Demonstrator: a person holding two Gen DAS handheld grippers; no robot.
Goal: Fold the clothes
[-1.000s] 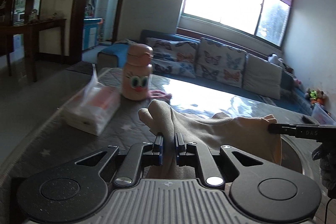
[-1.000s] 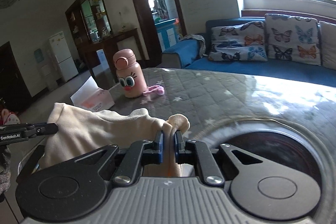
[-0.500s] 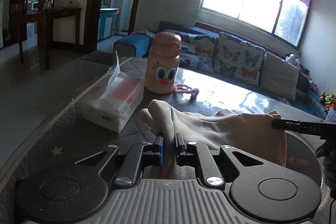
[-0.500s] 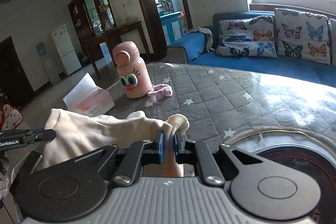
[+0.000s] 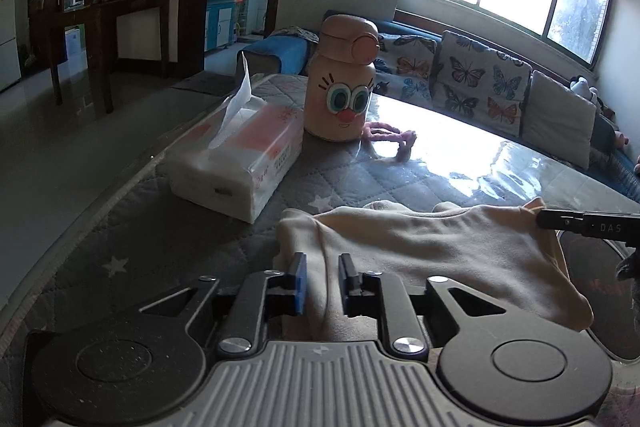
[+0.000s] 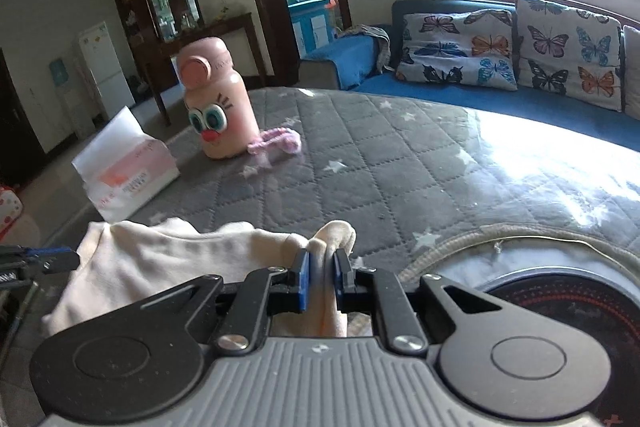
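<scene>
Grey quilted table cover (image 5: 120, 239) with white stars, filling the lower left and centre of the left wrist view under a glossy clear sheet that glares at right of centre. On it, from left: a soft tissue pack (image 5: 236, 163) with one sheet standing up, a pink cartoon-face bottle (image 5: 342, 87) upright just beside it, a pink knitted cord (image 5: 390, 139) trailing from the bottle's base. Behind, at upper left, a dark wooden console and shelving, then a doorway; at upper right a bright window above a blue sofa (image 6: 480, 95) with butterfly cushions (image 5: 472, 79). At far lower right, a round dark inset (image 6: 560, 303) in the tabletop.

Cream garment (image 5: 420, 251) stretched across the lower middle of the frame, long axis running left to right, edge to edge between the two tools, sagging toward the table at lower right.

Left gripper (image 5: 322, 281) at lower centre: jaws just been opening, now parted, a fold of the garment lying loosely between the blue pads (image 5: 300, 283) with a gap showing on the left side. Right gripper (image 6: 323, 279) at lower centre of its own view: blue pads pressed on a bunched corner of the cream cloth, a small tuft poking up past the tips; its black finger also visible at the right edge of the left wrist view, at the garment's far corner.
</scene>
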